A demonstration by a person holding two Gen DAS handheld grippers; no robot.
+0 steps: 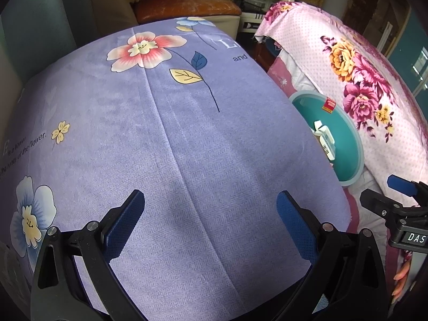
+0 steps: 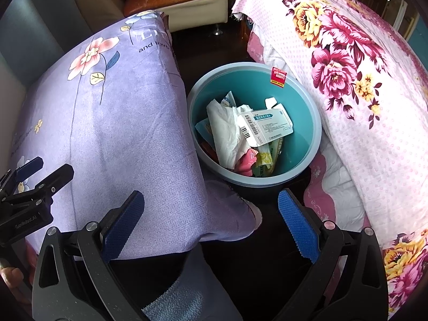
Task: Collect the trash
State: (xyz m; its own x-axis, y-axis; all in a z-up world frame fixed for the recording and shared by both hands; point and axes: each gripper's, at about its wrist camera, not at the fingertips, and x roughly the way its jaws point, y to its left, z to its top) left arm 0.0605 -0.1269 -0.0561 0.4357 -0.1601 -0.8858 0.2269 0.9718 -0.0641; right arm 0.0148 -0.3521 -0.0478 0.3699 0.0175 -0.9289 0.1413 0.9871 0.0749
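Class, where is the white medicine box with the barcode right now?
In the right wrist view, the medicine box lies inside the teal bin, atop crumpled tissue.

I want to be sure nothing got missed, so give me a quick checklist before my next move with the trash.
1. Left gripper open, nothing between its fingers: ok.
2. Right gripper open, nothing between its fingers: ok.
3. Teal bin upright on the floor between the purple cloth and the pink floral cloth: ok.
4. Trash inside the bin, white box and crumpled tissue on top: ok.
5. Loose trash left on the purple cloth: none in view, ok.
6. Trash elsewhere, outside both views: cannot tell.
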